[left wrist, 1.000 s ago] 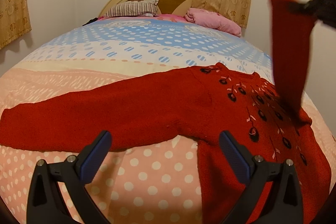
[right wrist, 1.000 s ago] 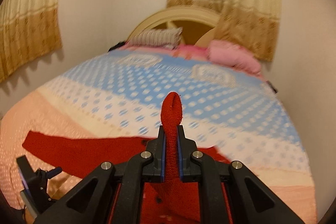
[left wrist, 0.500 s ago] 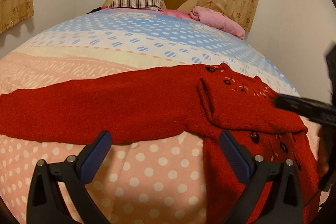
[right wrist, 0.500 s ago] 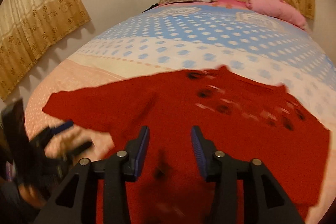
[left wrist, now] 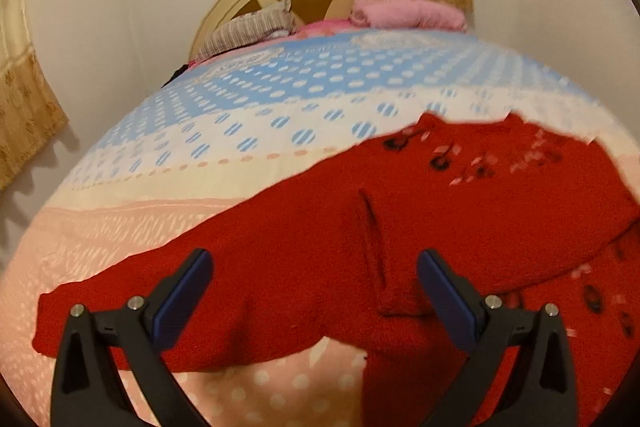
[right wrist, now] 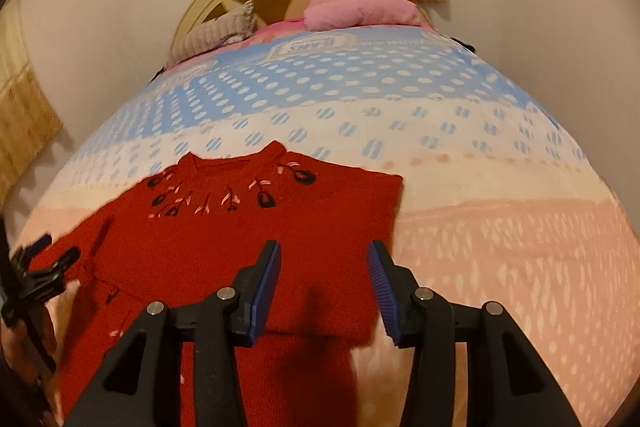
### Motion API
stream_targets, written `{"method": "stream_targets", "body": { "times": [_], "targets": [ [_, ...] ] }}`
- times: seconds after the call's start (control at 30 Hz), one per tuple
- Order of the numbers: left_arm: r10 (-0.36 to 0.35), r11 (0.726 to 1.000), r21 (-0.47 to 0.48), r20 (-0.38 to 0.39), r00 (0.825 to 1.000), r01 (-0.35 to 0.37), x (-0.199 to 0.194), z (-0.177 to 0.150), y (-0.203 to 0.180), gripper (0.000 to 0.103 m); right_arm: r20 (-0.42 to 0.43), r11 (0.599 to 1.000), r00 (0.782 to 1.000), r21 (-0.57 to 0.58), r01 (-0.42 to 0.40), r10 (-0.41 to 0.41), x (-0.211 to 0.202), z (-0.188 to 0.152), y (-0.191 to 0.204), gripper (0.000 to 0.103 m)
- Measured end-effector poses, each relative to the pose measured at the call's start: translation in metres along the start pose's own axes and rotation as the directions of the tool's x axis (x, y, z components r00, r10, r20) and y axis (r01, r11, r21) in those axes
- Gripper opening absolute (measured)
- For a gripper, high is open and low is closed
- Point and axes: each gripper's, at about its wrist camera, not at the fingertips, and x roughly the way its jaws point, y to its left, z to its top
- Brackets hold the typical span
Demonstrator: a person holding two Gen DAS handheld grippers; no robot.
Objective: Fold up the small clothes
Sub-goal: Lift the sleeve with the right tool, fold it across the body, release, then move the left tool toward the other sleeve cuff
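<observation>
A small red knit sweater (left wrist: 420,211) with black and pink embroidery lies flat on the bed. Its right sleeve is folded across the chest (right wrist: 248,251); its left sleeve (left wrist: 168,307) stretches out to the left. My left gripper (left wrist: 314,301) is open and empty, hovering low over the left sleeve near the armpit. My right gripper (right wrist: 324,291) is open and empty, above the folded sleeve at the sweater's right side. The left gripper also shows in the right wrist view (right wrist: 36,275) at the far left edge.
The bed (right wrist: 500,219) has a polka-dot cover in pink, cream and blue bands. A striped pillow (left wrist: 252,31) and a pink pillow (left wrist: 408,11) lie at the headboard. Walls and curtains stand close around the bed.
My right gripper let go of the right sleeve, which now lies folded across the chest, then drew back to the sweater's right side. My left gripper moved forward over the left sleeve.
</observation>
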Motion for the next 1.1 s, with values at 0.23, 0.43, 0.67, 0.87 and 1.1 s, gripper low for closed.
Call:
{"method": "stream_targets", "body": {
  "times": [0.23,0.43,0.67,0.87,1.1],
  "targets": [
    [0.016,1.0,0.011,-0.111,0.994,-0.015,0.019,-0.01,0.007,0.103,-0.247,0.986,0.965,-0.12,-0.118,0.086,0.066,-0.028,0.062,0.051],
    [-0.04,0.998,-0.059,-0.122,0.992,0.033,0.019,-0.015,0.022,0.103,-0.183,0.974,0.98,-0.194,-0.114,0.078,0.053,-0.015,0.1,0.051],
    [-0.048,0.996,-0.086,-0.112,0.993,0.039,0.017,-0.019,0.025,0.103,-0.241,0.952,0.968,-0.274,-0.134,0.067,0.08,-0.025,0.147,0.052],
    [-0.054,0.994,-0.103,-0.094,0.994,0.044,0.013,-0.019,0.029,0.103,-0.207,0.944,0.966,-0.256,-0.208,0.157,0.077,-0.013,0.185,0.052],
    [-0.009,0.987,-0.164,-0.056,0.998,-0.001,-0.025,-0.045,0.081,0.103,-0.215,0.913,0.952,-0.302,-0.275,0.216,0.094,-0.037,0.219,0.052]
  ]
}}
